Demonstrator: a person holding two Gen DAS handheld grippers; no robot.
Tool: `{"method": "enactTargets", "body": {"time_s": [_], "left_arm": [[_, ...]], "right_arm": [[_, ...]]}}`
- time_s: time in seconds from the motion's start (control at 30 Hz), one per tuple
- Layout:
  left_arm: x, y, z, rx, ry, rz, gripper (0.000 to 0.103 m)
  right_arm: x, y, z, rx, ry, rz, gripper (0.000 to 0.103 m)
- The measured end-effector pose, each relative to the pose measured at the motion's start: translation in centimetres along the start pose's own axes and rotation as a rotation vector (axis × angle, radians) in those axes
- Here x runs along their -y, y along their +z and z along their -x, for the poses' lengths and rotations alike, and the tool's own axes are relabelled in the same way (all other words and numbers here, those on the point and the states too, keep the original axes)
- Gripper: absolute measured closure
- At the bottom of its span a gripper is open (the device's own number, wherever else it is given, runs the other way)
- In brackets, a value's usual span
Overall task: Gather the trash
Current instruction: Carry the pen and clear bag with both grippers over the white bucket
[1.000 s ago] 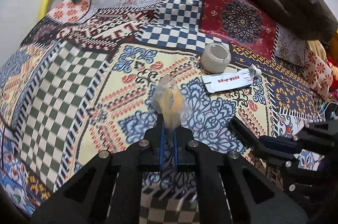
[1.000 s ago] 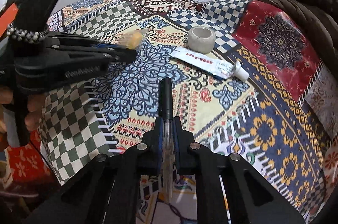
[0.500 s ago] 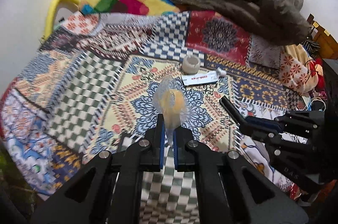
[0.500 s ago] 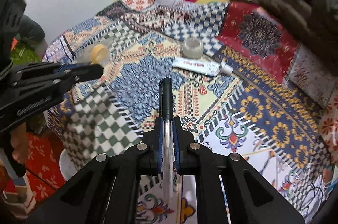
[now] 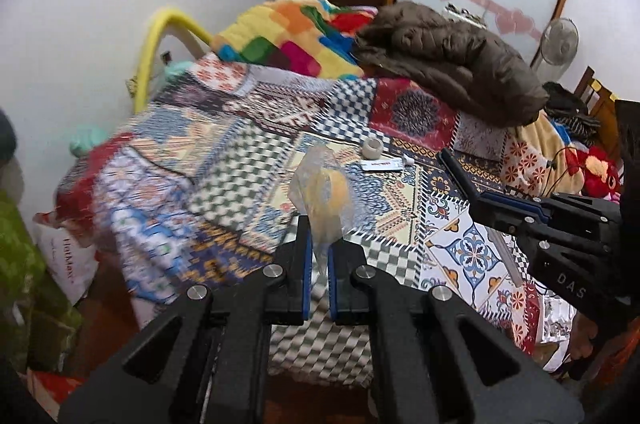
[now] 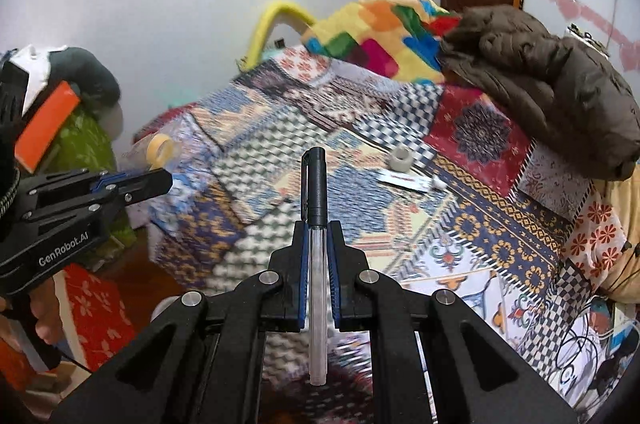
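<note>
My left gripper point(image 5: 319, 248) is shut on a crumpled clear plastic wrapper point(image 5: 320, 187) with a yellow ring inside, held high above the bed. In the right wrist view that gripper point(image 6: 160, 179) reaches in from the left with the wrapper point(image 6: 158, 149) at its tip. My right gripper point(image 6: 318, 244) is shut on a clear pen with a black cap point(image 6: 315, 191), which points forward between the pads. On the patterned bedspread point(image 5: 224, 159) lie a grey tape roll point(image 5: 373, 147) and a white tube point(image 5: 384, 165); they show as the roll point(image 6: 401, 159) and tube point(image 6: 412, 180) in the right wrist view.
A brown jacket point(image 5: 448, 55) and a colourful blanket point(image 5: 288, 35) are heaped at the bed's far end. A yellow bed rail point(image 5: 160, 43) runs by the white wall. A white bag point(image 5: 68, 264) and green fabric point(image 5: 20, 264) sit on the floor at left. A hand point(image 6: 44, 312) holds the left gripper.
Both grippers have risen and drawn back from the bed, each keeping its hold. The bedspread, roll and tube now look smaller and farther away; the floor beside the bed has come into view.
</note>
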State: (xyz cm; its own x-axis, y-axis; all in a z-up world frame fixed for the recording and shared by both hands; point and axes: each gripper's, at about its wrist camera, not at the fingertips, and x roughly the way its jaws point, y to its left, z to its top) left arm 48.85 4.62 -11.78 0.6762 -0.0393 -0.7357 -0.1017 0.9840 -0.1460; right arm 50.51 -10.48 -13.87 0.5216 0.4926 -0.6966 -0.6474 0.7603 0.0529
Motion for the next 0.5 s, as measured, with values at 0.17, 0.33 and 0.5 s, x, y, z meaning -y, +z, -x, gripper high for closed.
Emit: {"method": "enactTargets", "body": {"time_s": [0.17,0.33,0.5], "left_arm": [[-2.6,-1.9,5.6,0.026,0.03,0.037,0.098],[-6.0,-4.5,10.1,0.045,0.084,0.081,0.098],[-9.6,-7.5,13.6,0.055,0.125,0.132,0.098]], "right_arm": [[-4.6,-0.3,2.6,0.036,0.028,0.036,0.095],[-8.9,-0.7,3.8,0.055,0.074,0.065,0.095],[-13.5,-1.5,3.8,0.039,0.128,0.104,0.095]]}}
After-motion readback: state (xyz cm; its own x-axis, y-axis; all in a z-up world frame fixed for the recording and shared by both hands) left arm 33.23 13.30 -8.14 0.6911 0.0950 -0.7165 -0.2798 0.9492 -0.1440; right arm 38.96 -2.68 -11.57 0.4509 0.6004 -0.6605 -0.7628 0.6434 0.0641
